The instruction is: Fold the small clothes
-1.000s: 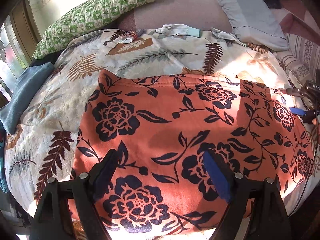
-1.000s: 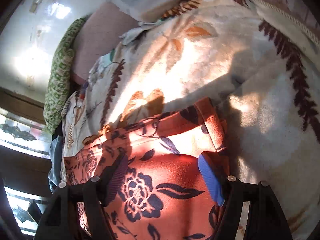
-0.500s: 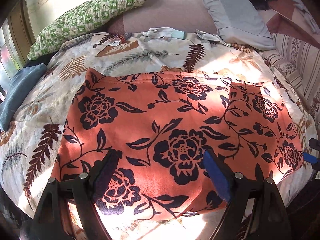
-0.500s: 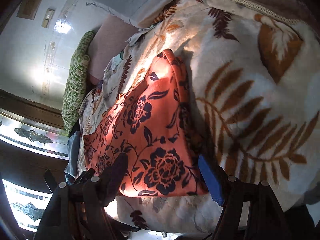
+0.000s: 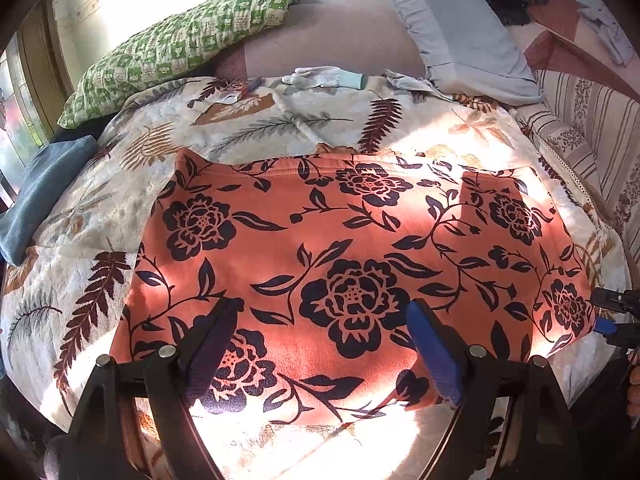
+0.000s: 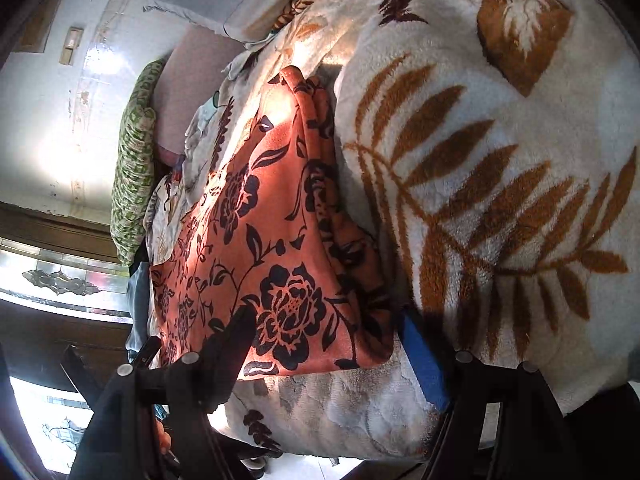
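Note:
An orange garment with dark flowers [image 5: 352,248] lies spread flat on the leaf-print blanket [image 5: 100,208] of a bed. My left gripper [image 5: 324,344] is open and empty, just above the garment's near edge. In the right wrist view the garment [image 6: 272,232] is seen edge-on from its right end, and it looks folded into layers there. My right gripper [image 6: 328,344] is open and empty, over the garment's near right corner. The right gripper also shows at the far right of the left wrist view [image 5: 616,316].
A green checked pillow [image 5: 180,44] and a grey pillow [image 5: 464,28] lie at the head of the bed. White gloves [image 5: 320,78] and a small packet [image 5: 240,90] sit behind the garment. A blue cloth [image 5: 44,188] lies at the left. The bed edge is close below both grippers.
Both grippers have drawn back from the garment toward the near edge of the bed. The right gripper was over the garment's far corner and now sits at its near right corner. The garment lies still.

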`<state>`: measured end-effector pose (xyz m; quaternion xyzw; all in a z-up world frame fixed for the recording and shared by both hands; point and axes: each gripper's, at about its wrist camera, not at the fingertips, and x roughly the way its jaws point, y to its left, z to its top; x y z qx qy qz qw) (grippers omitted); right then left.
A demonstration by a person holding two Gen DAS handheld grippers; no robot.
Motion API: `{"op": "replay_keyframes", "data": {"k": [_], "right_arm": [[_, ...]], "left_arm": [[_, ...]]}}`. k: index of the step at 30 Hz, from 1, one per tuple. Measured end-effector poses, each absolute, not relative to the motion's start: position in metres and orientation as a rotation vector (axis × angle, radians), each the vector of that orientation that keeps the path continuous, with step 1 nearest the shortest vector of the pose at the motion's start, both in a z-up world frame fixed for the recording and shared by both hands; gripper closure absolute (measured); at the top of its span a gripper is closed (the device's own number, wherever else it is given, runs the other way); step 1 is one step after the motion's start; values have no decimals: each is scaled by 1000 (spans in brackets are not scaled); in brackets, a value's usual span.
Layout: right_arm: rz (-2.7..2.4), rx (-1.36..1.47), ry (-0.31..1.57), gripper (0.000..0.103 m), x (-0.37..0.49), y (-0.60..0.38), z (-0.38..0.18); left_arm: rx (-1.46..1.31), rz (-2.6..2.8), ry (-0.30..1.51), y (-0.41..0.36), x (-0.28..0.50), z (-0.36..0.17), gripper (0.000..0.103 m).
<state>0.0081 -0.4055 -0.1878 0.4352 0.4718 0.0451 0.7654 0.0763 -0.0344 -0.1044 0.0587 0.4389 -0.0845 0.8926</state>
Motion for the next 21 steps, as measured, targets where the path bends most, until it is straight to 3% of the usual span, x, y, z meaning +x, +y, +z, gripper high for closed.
{"op": "replay_keyframes", "data": {"k": [21], "right_arm": [[120,927,1017,25,34,-414,-184]], "left_arm": [[136,-142,977,-29,82,-121,16]]}}
